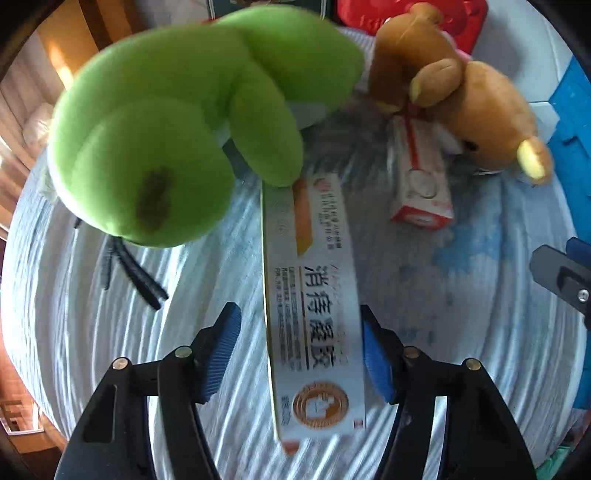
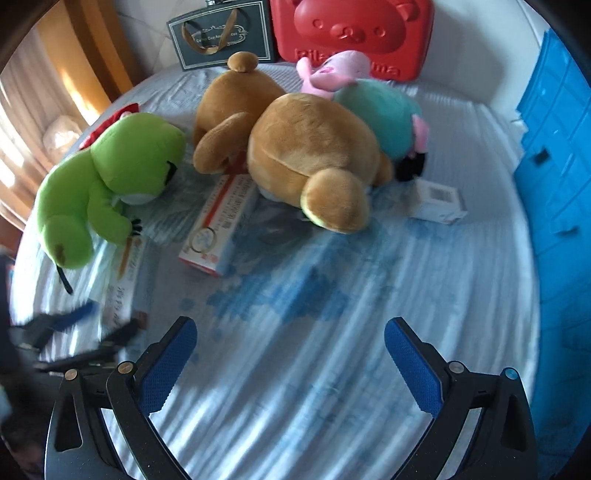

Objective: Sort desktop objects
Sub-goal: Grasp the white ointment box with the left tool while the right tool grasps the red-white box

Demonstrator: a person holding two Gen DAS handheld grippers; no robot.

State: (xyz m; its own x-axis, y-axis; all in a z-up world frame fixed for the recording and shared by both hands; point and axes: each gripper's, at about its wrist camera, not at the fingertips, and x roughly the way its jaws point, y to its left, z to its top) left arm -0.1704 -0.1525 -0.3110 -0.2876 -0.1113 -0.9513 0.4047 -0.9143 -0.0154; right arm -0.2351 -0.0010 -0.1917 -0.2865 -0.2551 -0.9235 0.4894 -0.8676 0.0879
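L gripper (image 1: 299,354) points steeply down over the striped cloth (image 1: 461,314), w/ a long white box (image 1: 314,314) lying lengthwise between its two blue pads (image 1: 221,354). R-side pad sits right at the box's edge, looks like touching; L-side pad stands off w/ a strip of cloth showing between it and the box. So jaws straddle the box but aren't clamped on it. Box's far end tucks under the arm of a green frog plush (image 1: 166,129), which fills the far-left of that view. Further right, a brown bear plush (image 1: 480,99) lies on top of a red-and-white box (image 1: 421,177); that box is apart from the long white one.

R gripper (image 2: 290,354) is spread wide, nothing between its pads (image 2: 166,369), only bare cloth (image 2: 295,387) beneath. From its view: frog plush (image 2: 110,177) far left, bear plush (image 2: 306,155) middle far, red-and-white box (image 2: 218,229) poking out near side of the bear, a small white box (image 2: 437,203) to the right of the bear, a pink-and-teal plush (image 2: 373,103) behind it. L gripper (image 2: 88,325) shows blurred at the near-left edge, around the long white box (image 2: 125,284). Blue crate (image 2: 554,166) on the right edge; red case (image 2: 354,33) and dark gift bag (image 2: 221,37) at the far end.
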